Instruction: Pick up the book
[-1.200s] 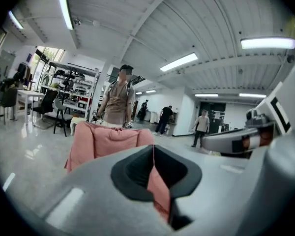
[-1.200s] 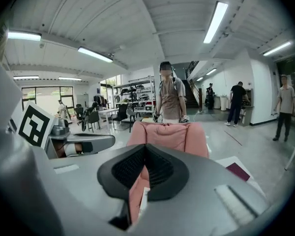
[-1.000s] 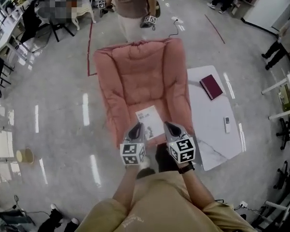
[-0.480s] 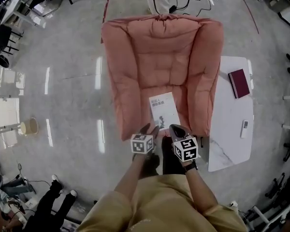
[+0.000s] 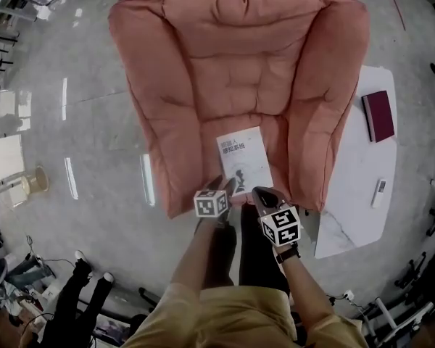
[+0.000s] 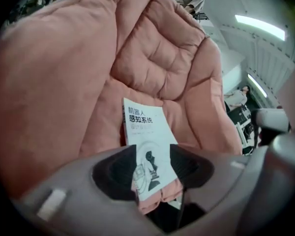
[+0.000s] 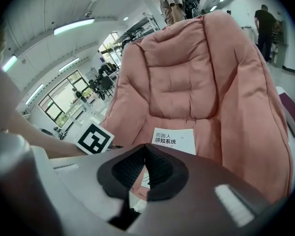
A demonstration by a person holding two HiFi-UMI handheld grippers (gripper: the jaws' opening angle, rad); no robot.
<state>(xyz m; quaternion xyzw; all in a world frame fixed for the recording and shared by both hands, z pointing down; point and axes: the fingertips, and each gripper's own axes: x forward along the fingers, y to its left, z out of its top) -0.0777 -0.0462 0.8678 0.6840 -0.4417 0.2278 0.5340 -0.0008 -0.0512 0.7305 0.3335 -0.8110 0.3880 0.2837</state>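
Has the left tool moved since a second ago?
Yes: against the chair, the left tool has closed in on the book; its jaws have just been opening, and the book's near end now sits between them.

Armchair (image 5: 239, 64) — pink cloth, quilted, matt. Book (image 5: 243, 159) cover — white paper, smooth. Floor (image 5: 80, 107) grey, glossy, streaked with light reflections. Surface (image 5: 355, 216) white, smooth, faintly marble-veined.

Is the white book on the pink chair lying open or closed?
Closed. The book lies flat on the seat of the pink chair, front cover up, with its title and picture showing. No pages are spread.
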